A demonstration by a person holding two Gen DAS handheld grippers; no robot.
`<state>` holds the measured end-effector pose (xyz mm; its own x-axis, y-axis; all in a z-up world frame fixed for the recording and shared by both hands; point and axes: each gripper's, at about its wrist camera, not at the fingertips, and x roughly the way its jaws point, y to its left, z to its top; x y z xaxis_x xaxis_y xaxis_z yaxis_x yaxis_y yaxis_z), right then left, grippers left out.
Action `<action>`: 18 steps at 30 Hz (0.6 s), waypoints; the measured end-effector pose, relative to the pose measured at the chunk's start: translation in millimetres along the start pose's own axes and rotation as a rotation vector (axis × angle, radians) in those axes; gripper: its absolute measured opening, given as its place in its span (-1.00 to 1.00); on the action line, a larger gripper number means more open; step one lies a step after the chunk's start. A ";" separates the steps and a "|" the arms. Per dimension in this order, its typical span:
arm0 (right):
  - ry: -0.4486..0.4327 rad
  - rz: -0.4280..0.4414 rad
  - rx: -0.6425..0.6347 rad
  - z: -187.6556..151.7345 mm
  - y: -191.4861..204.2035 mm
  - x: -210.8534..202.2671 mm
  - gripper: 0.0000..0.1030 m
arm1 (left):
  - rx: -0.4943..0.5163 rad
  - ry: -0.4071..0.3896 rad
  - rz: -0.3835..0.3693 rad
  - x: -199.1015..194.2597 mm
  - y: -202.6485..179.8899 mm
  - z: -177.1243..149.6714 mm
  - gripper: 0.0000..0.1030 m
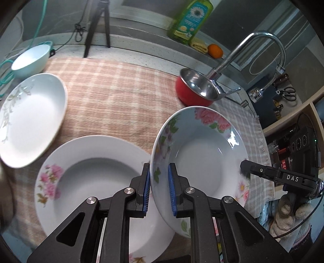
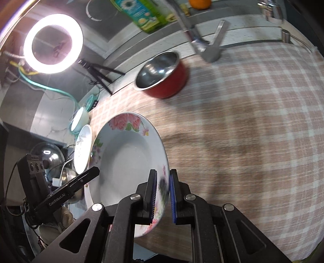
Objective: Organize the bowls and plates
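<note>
A deep floral plate (image 1: 200,159) is lifted and tilted above the checked cloth. My left gripper (image 1: 159,182) is shut on its left rim. My right gripper (image 2: 163,188) is shut on the opposite rim of the same plate (image 2: 129,161); its finger (image 1: 261,172) shows in the left wrist view. A second deep plate with pink flowers (image 1: 97,182) lies on the cloth under the left gripper. A shallow white plate (image 1: 30,119) lies at the left, a pale blue bowl (image 1: 32,59) behind it. A red steel bowl (image 1: 194,89) stands at the back.
A tap (image 1: 263,40) arches over the back right. A green soap bottle (image 1: 192,18), an orange (image 1: 215,50) and a tripod (image 1: 97,26) stand on the ledge behind. A ring light (image 2: 53,43) glows at the left. The cloth's fringed edge (image 1: 261,141) hangs at the right.
</note>
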<state>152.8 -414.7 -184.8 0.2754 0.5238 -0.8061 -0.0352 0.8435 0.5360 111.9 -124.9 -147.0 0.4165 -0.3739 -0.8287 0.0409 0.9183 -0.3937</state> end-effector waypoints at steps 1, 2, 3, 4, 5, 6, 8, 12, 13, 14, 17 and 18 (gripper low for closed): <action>0.003 0.003 -0.007 -1.0 5.1 2.2 -0.78 | -0.007 -0.004 0.004 -3.9 5.0 -1.7 -0.71; 0.007 0.007 -0.015 -2.0 11.9 5.4 -0.78 | -0.015 -0.009 0.009 -7.9 10.1 -3.9 -0.71; 0.011 0.012 -0.021 -2.9 16.9 8.0 -0.78 | -0.021 -0.014 0.012 -11.4 14.1 -5.2 -0.71; 0.015 0.015 -0.027 -3.7 21.8 10.4 -0.78 | -0.027 -0.017 0.014 -15.2 19.0 -7.3 -0.71; 0.020 0.019 -0.035 -5.2 28.1 13.9 -0.78 | -0.036 -0.022 0.017 -19.8 24.8 -9.5 -0.71; 0.024 0.022 -0.040 -6.3 32.3 16.0 -0.78 | -0.041 -0.026 0.020 -23.2 28.8 -11.0 -0.71; 0.034 0.028 -0.053 -9.5 42.2 22.2 -0.78 | -0.052 -0.035 0.029 -30.4 37.9 -14.7 -0.71; 0.055 0.041 -0.071 -15.9 59.9 34.8 -0.78 | -0.079 -0.044 0.045 -41.3 55.0 -23.3 -0.71; 0.061 0.044 -0.076 -18.0 64.6 38.2 -0.78 | -0.086 -0.045 0.048 -43.6 59.7 -25.5 -0.71; 0.065 0.046 -0.081 -20.3 66.7 40.0 -0.78 | -0.093 -0.046 0.051 -45.4 63.9 -27.7 -0.71; 0.079 0.051 -0.095 -25.0 78.6 49.2 -0.78 | -0.114 -0.049 0.056 -51.0 76.1 -34.4 -0.71; 0.083 0.052 -0.097 -26.7 82.3 52.1 -0.78 | -0.121 -0.050 0.058 -52.5 79.1 -36.5 -0.71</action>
<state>138.6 -314.9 -189.4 0.1908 0.5717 -0.7980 -0.1416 0.8205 0.5539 60.1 -37.4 -149.2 0.4598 -0.3106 -0.8320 -0.0935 0.9147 -0.3931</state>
